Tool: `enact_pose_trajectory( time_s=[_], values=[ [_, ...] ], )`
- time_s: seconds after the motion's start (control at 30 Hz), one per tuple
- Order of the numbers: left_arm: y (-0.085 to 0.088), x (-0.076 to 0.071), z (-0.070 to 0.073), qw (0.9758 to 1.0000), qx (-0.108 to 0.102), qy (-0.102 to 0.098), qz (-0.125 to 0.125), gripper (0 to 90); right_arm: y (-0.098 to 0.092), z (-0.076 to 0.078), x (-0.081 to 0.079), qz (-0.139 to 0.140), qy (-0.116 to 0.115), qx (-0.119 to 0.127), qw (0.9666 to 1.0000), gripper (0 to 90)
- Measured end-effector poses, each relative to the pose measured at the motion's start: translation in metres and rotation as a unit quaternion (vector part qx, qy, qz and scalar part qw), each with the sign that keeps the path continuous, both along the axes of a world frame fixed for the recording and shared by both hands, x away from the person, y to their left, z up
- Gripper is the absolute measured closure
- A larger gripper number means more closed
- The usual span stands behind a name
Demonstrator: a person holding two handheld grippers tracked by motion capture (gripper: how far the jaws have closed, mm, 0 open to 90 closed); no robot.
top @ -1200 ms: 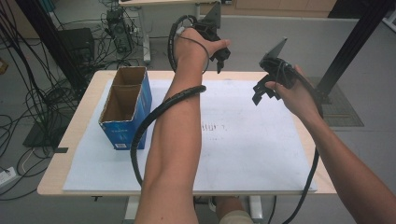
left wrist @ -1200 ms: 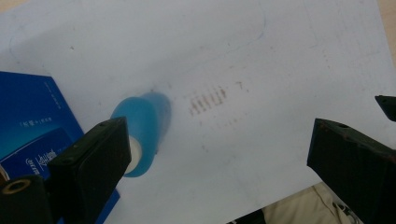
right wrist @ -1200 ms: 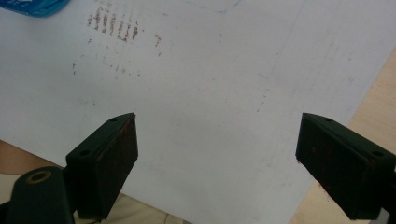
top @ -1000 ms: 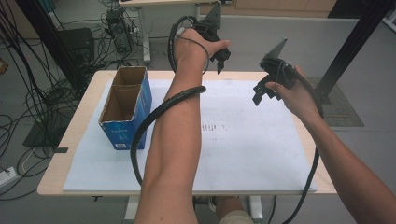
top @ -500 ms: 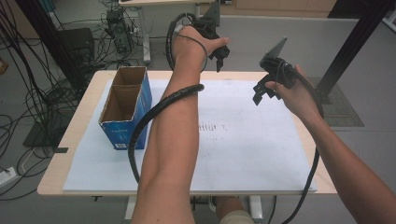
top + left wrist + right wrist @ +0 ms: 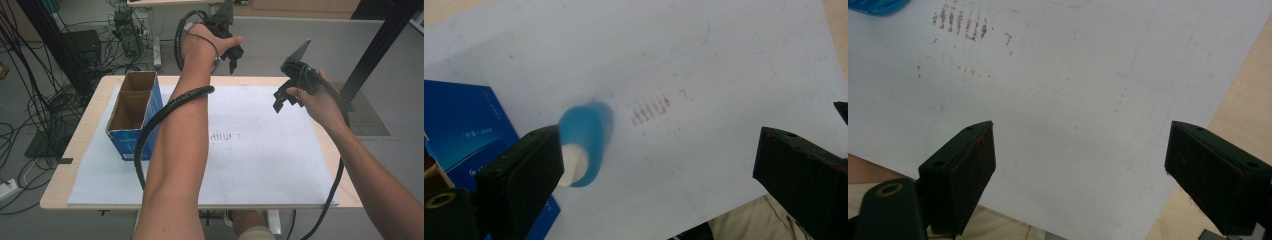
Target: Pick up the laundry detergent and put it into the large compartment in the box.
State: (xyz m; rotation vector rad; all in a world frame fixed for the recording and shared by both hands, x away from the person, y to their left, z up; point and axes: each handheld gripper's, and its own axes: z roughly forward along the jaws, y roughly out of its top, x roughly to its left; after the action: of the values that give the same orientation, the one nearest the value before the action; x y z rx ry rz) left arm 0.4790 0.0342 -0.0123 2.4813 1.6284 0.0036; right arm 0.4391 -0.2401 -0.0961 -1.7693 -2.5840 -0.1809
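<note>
Above the far edge of the table (image 6: 90, 125): left gripper (image 6: 232, 52) held high, jaws spread wide, nothing clamped. Right gripper (image 6: 282, 97) raised over the right side of the white sheet (image 6: 270, 150), equally wide, also empty.

Along the left gripper's own view: blue piece (image 6: 583, 145) with a white end, heavily blurred, overlapping the inner edge of the near jaw. Touching it or merely beyond it, impossible to tell. Over the sheet, between the open blue box (image 6: 131, 117) and the brown smudge marks (image 6: 225, 136). Blue edge also at the top-left corner of the right gripper view (image 6: 873, 5), just beside the same smudges.

Orientation (as far as blur allows): long axis slanting from lower left to upper right in the left gripper view, white end low and facing the camera, rounded blue end pointing up and away toward the smudges.

Judgement: probably loose and moving, not at rest. Best to wait for it to settle, then descend straight, jaws square across the short side rather than along the length, centred at mid-body, clear of the box wall, closing gently against rolling
</note>
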Motion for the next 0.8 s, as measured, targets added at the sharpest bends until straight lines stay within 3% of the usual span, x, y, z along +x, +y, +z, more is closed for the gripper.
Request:
enact_pose_trajectory(
  time_s=[0.4,0.8],
  values=[
    [0.025,-0.002,0.005,0.9999,-0.004,-0.010,0.006,6.3,0.001,0.005,-0.004,-0.001,-0.003,-0.003,1.0000,12.6],
    [0.041,0.000,0.005,0.9999,0.005,-0.013,0.001,6.1,0.003,0.006,-0.003,-0.002,-0.002,-0.006,1.0000,12.6]
  ],
)
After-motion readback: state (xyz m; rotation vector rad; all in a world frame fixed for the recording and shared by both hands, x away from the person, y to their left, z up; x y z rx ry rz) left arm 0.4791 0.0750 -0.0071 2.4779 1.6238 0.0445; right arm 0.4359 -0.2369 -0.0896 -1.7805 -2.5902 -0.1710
